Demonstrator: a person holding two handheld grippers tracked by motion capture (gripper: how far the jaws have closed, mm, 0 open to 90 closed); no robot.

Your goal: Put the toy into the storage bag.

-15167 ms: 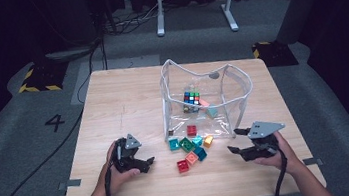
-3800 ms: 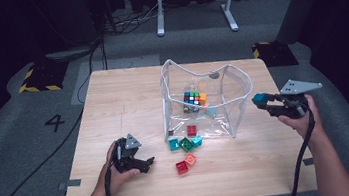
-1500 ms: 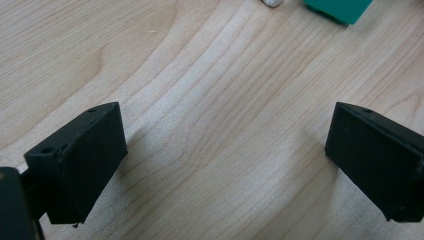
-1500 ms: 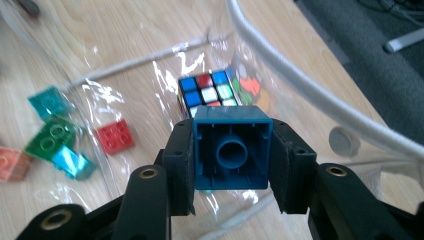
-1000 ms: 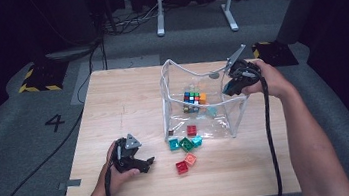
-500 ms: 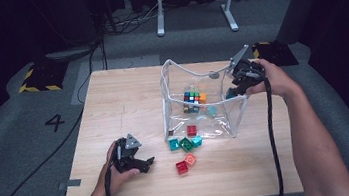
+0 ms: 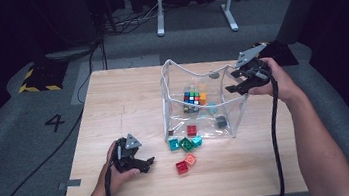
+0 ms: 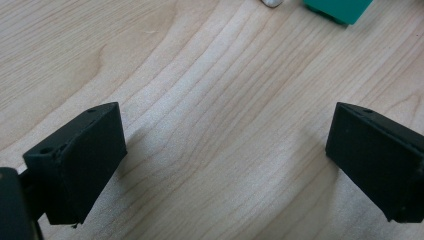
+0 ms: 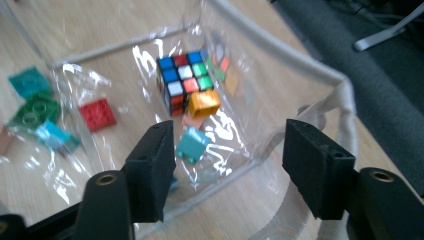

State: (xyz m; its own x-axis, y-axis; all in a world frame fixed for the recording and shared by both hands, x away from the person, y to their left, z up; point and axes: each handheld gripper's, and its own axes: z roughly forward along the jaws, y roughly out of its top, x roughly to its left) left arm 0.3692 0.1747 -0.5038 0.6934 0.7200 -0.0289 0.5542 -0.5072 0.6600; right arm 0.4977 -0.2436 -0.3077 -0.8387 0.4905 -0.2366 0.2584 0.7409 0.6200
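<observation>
The bricks (image 7: 185, 144) lie just in front of the clear bag (image 7: 173, 103) — small, hard, light and slick, best pinched across flat sides. The right gripper (image 7: 237, 82), above the bag's right rim, has just been opening, nothing between its jaws. The left gripper (image 7: 143, 165) rests wide and empty — left of the bricks.

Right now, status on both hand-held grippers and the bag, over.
Right hand-held gripper at bag rim, jaws just opening, nothing between. Left hand-held gripper open on table. Cube, blocks in bag; loose blocks in front.
</observation>
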